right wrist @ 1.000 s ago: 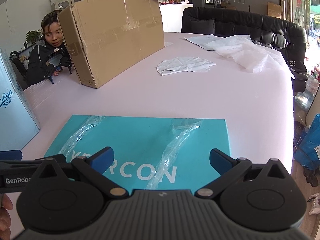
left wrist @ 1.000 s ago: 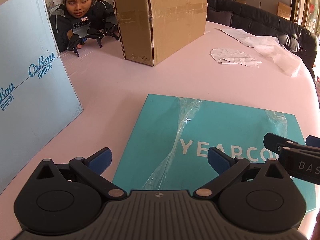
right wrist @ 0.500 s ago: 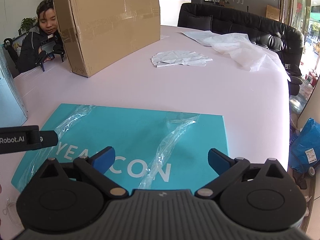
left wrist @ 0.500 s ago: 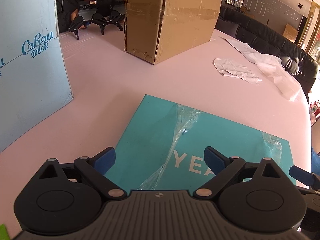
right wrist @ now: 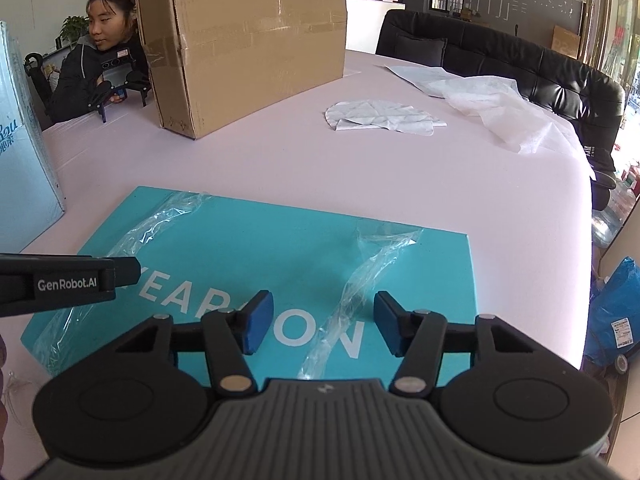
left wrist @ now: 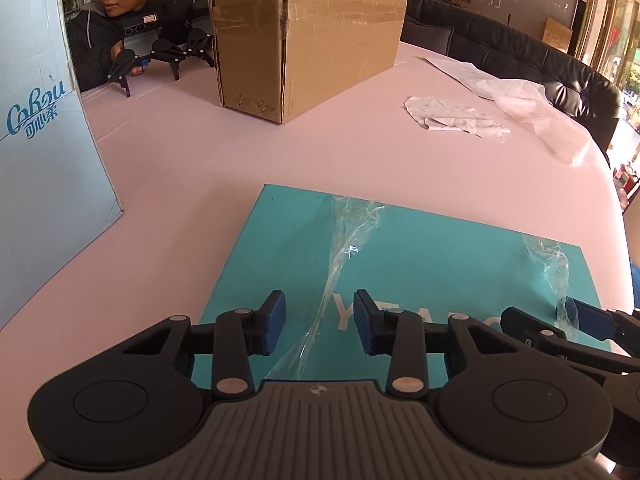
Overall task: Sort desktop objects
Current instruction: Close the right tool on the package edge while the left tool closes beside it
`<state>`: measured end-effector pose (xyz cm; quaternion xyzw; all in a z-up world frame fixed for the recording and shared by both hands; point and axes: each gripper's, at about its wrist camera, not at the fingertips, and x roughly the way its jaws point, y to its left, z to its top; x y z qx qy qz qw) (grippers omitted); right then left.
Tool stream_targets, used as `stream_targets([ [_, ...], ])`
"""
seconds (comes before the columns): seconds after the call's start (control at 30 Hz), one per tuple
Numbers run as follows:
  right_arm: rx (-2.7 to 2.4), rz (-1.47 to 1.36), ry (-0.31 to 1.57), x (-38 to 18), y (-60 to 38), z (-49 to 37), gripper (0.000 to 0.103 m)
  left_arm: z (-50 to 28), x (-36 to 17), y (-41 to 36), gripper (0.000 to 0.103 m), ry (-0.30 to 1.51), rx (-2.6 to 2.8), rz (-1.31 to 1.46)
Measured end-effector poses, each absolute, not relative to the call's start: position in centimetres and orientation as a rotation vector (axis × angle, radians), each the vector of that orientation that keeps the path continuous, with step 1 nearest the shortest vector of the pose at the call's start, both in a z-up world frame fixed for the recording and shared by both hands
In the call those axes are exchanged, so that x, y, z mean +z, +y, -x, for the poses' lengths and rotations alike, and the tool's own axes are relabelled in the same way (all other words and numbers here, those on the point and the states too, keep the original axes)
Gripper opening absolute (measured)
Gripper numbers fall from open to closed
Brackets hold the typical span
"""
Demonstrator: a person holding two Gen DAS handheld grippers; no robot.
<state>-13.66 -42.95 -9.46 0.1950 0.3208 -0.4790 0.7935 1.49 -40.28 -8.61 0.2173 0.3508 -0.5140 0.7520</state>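
Both grippers, left [left wrist: 320, 326] and right [right wrist: 323, 325], gape over teal "YEARCON" box [right wrist: 280, 252]

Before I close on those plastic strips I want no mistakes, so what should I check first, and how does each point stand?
1. Left gripper open: ok, a clear gap between its pads.
2. Left strip between the left pads: ok, it runs through the gap over the teal box.
3. Right gripper open: ok, pads apart.
4. Right strip between the right pads: ok, it passes through the gap.
5. Pads low enough to catch the film: cannot tell, height above the box is unclear.
6. Grippers apart from each other: ok, though close.
7. Strips free of the box: cannot tell, ends may wrap its edges.
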Motion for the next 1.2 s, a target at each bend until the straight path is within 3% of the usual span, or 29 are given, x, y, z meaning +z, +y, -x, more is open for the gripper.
stream_targets([
  [0.1,-1.004,-0.417,0.68,-9.5,-43.1,13.6,0.045,-1.2,-8.6,-40.6,0.007,0.762,-1.13,-0.481],
  [0.27,-0.995,-0.472,0.642,-9.2,-44.0,14.7,0.023,-1.2,-8.4,-40.8,0.005,0.783,-1.118,-0.46],
  [0.9,-0.968,-0.438,0.664,-9.1,-43.6,13.8,0.026,-0.4,-7.5,-38.9,0.007,0.759,-1.112,-0.444],
  [0.93,-0.967,-0.427,0.672,-9.1,-43.5,13.8,0.028,-0.3,-7.7,-38.9,0.01,0.754,-1.114,-0.454],
  [1.0,-0.935,-0.422,0.676,-9.1,-43.3,13.8,0.049,0.0,-8.2,-39.1,0.015,0.752,-1.119,-0.483],
  [1.2,-0.926,-0.377,0.677,-9.5,-42.0,13.4,0.051,0.6,-8.6,-38.8,0.023,0.713,-1.142,-0.507],
])
